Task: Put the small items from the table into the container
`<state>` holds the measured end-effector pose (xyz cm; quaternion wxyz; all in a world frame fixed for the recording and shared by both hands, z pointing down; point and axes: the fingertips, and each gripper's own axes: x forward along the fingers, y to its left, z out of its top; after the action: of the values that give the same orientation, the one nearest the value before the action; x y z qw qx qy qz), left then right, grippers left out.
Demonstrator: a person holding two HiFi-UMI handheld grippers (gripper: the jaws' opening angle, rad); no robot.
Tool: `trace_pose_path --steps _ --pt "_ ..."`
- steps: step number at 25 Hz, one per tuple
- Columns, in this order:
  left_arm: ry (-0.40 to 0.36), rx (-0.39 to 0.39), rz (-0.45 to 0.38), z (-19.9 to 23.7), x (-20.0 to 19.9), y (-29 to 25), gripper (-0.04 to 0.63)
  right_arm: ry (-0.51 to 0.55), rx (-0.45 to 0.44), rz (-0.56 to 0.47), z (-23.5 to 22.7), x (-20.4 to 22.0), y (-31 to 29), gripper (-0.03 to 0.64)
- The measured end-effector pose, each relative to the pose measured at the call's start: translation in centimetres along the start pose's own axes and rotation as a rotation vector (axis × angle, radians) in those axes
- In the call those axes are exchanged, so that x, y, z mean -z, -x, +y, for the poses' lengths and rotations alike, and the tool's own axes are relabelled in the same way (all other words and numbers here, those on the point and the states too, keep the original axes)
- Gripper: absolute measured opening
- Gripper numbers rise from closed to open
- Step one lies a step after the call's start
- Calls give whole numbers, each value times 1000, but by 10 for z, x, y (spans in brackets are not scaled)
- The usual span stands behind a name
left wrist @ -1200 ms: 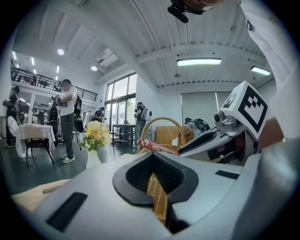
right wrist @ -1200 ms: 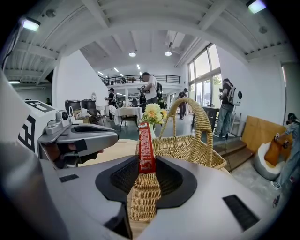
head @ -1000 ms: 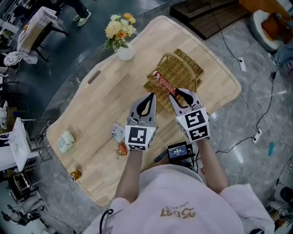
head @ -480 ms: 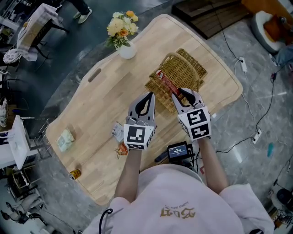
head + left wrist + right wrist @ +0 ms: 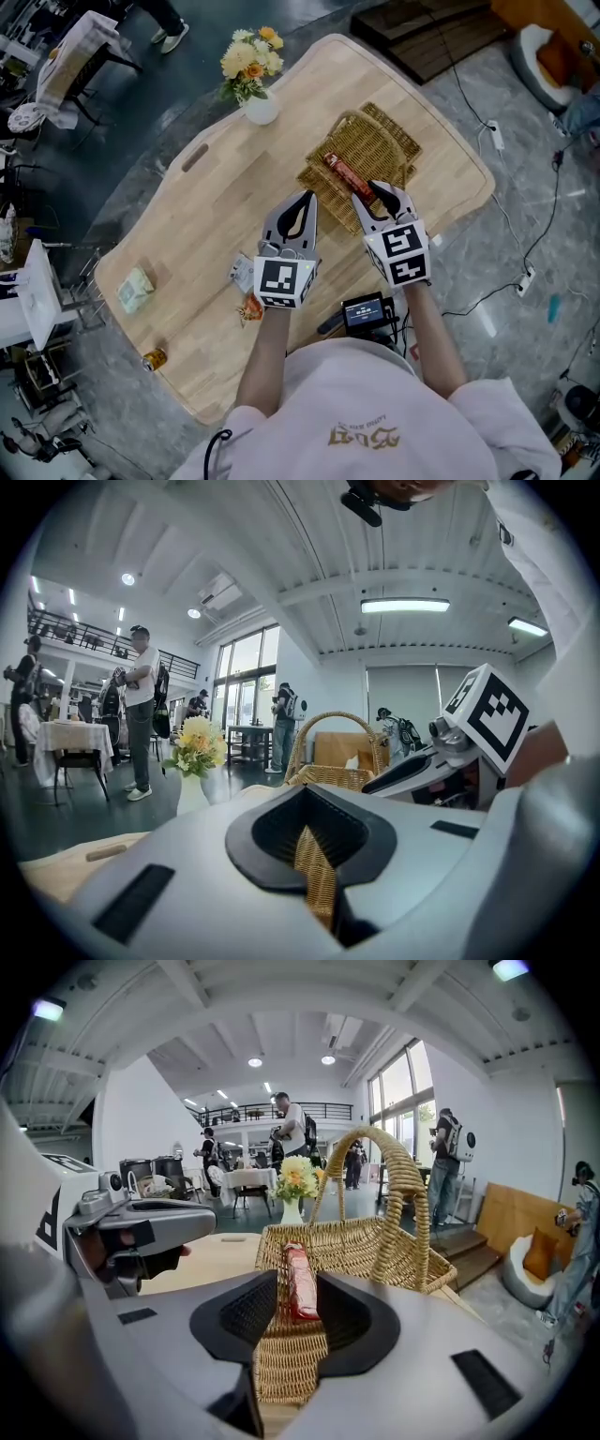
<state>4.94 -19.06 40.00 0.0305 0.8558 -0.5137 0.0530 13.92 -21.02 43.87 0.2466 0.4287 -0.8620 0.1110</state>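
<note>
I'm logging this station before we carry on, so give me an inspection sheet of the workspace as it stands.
Surface: wooden table.
Job's things: wicker basket at the far right; red snack bar over it; green packet, can, pale packet and orange packet at the near left.
Clutter: vase of flowers at the far edge.
Grippers: right gripper shut on the snack bar; left gripper fingers together, nothing between.
Cables: cable and power strip on the floor, right of the table.
Surroundings: people standing in the background.
</note>
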Motion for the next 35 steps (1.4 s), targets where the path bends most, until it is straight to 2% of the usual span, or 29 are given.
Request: trace_pose_path --steps 9,11,14,18,21,28,35 --pt "-12 -9 -25 -2 -15 14 5 18 85 -107 0 -19 23 127" --pt "-18 -11 -33 -4 -20 18 5 26 89 -132 4 -22 31 102" --pt "-17 -18 -45 -5 -28 28 5 34 81 -172 14 -25 43 30" --pt "-23 -28 -76 -7 -44 46 5 17 107 -236 21 -27 62 20" --pt "-31 -52 -87 -5 -51 65 5 8 107 -236 30 -22 72 20" --pt "-48 -98 -91 -11 -56 109 5 14 41 -269 64 -18 94 20" --pt "-48 -186 -113 -11 -62 158 5 58 -45 -335 106 -32 111 20"
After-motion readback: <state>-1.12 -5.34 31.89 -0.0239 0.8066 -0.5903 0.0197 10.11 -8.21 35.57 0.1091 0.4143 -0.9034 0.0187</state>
